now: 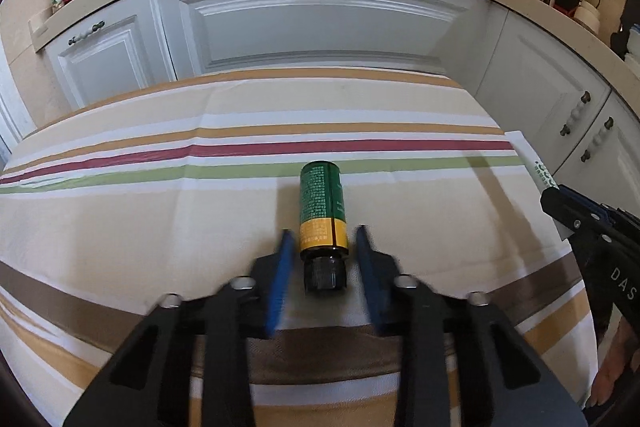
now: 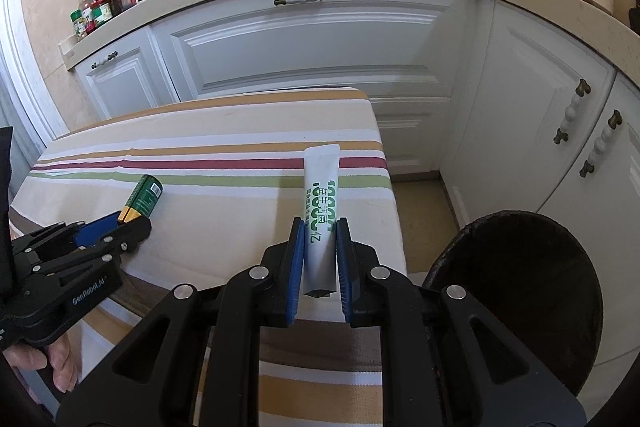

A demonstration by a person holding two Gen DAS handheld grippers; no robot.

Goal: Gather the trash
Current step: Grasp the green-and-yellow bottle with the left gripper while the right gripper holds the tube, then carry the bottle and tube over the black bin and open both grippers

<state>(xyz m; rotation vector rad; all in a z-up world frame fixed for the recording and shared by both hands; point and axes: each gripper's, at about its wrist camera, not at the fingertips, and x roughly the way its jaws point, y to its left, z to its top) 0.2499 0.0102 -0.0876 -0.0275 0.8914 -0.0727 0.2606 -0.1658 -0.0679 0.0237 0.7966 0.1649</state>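
Observation:
A small green bottle (image 1: 320,195) with a yellow band and a black cap lies on the striped tablecloth (image 1: 140,227), cap towards me. My left gripper (image 1: 324,231) straddles its cap end; a gap shows between each blue pad and the bottle, so it is open. From the right wrist view the same bottle (image 2: 146,197) lies at the left, with the left gripper (image 2: 120,227) at its yellow end. My right gripper (image 2: 320,221) is shut on a white tube (image 2: 322,175) with green lettering, held off the cloth near the table's right edge.
A dark round bin (image 2: 520,307) stands on the floor just right of the table (image 2: 240,131). White cabinets (image 2: 312,55) and a countertop with jars (image 2: 104,3) and pans lie beyond. A person's hand (image 2: 60,367) holds the left gripper.

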